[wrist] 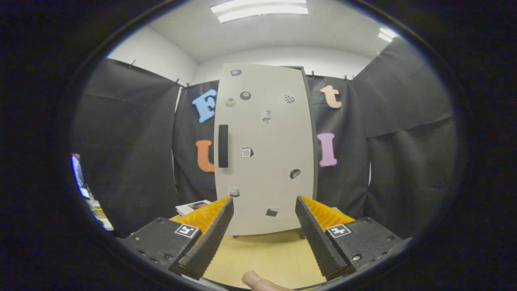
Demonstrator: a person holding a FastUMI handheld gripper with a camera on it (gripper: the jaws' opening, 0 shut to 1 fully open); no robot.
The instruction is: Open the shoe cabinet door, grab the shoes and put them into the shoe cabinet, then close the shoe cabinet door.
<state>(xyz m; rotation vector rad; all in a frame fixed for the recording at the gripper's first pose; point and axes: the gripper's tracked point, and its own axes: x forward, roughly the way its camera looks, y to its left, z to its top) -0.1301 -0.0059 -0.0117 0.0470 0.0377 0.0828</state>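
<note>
- We look forward along the gripper (264, 202), whose two fingers are spread wide apart with nothing between them; the claw is released.
- Straight ahead, beyond the fingertips and well apart from them, stands the shoe cabinet (264, 149), a tall pale unit resting on a light wooden floor (262, 258).
- The cabinet door (274, 137) faces us and sits flush with the cabinet, so we read it as closed.
- A dark vertical handle (223, 146) is fixed near the door's left edge, about halfway up.
- Several small stickers (246, 152) are scattered over the door's front.
- We see no part of the gripper touching the door or the handle.
- Black cloth walls (129, 153) surround the cabinet on both sides and behind it.
- Just left of the left finger, low down beside the cabinet's base, lies a flat printed paper or booklet (193, 207).
- At the very bottom, between the two fingers and close to the camera, a fingertip (258, 281) of the person holding the tool shows.
- Overhead, a ceiling light (260, 9) shines above the cabinet.
</note>
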